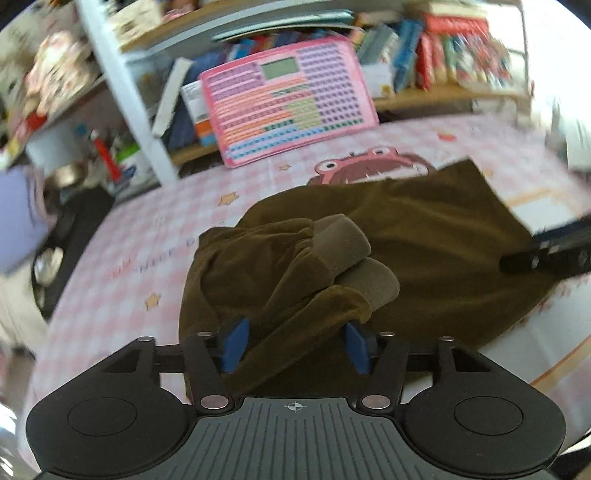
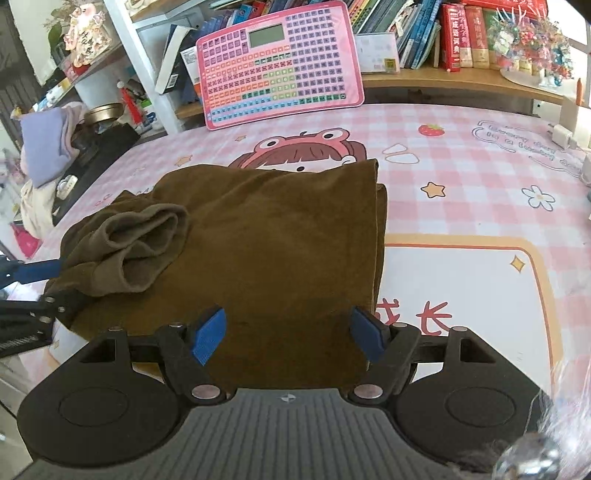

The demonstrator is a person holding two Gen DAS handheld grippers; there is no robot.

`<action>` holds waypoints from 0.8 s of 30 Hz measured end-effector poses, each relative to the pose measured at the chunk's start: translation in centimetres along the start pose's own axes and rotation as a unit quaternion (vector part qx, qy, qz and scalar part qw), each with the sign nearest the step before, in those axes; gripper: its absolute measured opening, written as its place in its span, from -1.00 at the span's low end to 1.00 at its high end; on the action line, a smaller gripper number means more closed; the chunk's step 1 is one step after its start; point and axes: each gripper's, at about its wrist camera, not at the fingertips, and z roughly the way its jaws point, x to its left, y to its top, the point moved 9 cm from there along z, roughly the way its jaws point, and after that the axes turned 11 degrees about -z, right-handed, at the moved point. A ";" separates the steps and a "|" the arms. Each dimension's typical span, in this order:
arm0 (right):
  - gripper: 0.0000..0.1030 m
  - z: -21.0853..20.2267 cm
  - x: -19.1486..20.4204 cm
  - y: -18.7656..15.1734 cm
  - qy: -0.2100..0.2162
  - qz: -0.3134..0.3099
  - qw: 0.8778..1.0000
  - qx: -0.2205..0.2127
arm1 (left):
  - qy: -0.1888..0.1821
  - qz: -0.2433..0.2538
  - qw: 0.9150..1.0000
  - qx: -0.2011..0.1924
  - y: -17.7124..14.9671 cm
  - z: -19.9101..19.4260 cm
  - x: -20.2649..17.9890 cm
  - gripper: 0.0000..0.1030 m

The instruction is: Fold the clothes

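An olive-brown garment [image 2: 266, 236] lies folded flat on the pink checked table cover [image 2: 461, 177]. Its sleeves with grey-brown ribbed cuffs [image 2: 147, 243] are bunched on its left part. In the left wrist view my left gripper [image 1: 295, 347] is open, its blue pads either side of a sleeve [image 1: 306, 314] of the garment [image 1: 424, 229], cuffs [image 1: 343, 243] just beyond. My right gripper [image 2: 288, 338] is open over the garment's near edge, holding nothing. The left gripper shows at the left edge of the right wrist view [image 2: 40, 291]; the right gripper's finger shows at the right of the left wrist view [image 1: 546, 254].
A pink keyboard-style chart [image 2: 277, 62] leans against a bookshelf with books [image 2: 443, 33] at the back. A flower ornament [image 2: 528, 40] and white chargers [image 2: 565, 136] stand at the right. Lilac cloth [image 2: 44, 147] and clutter lie off the table's left edge.
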 end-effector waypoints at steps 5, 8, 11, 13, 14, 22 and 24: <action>0.41 0.1 0.7 1.3 0.077 0.042 0.996 0.006 | -0.049 -0.082 0.995 -0.035 1.5 -2.3 1.1 0.20; 0.47 1.2 2.8 2.8 0.165 0.088 0.982 0.030 | -0.024 -0.153 0.986 -0.058 2.4 -2.6 3.8 0.25; 0.59 2.7 5.9 3.9 0.246 0.126 0.960 0.049 | -0.017 -0.260 0.962 -0.077 2.1 -2.4 7.5 0.27; 0.60 3.8 7.3 4.2 0.274 0.159 0.946 0.068 | -0.025 -0.307 0.948 -0.074 1.8 -1.4 9.1 0.16; 0.60 4.4 7.8 4.2 0.280 0.174 0.941 0.075 | -0.026 -0.310 0.948 -0.066 1.6 -0.8 9.4 -0.04; 0.53 8.4 9.0 3.7 0.253 0.276 0.920 0.113 | -0.028 -0.236 0.970 0.045 -2.3 5.2 8.3 -0.35; 0.22 8.7 9.4 4.0 0.240 0.272 0.926 0.107 | -0.040 -0.227 0.972 0.044 -2.2 5.1 8.4 -0.31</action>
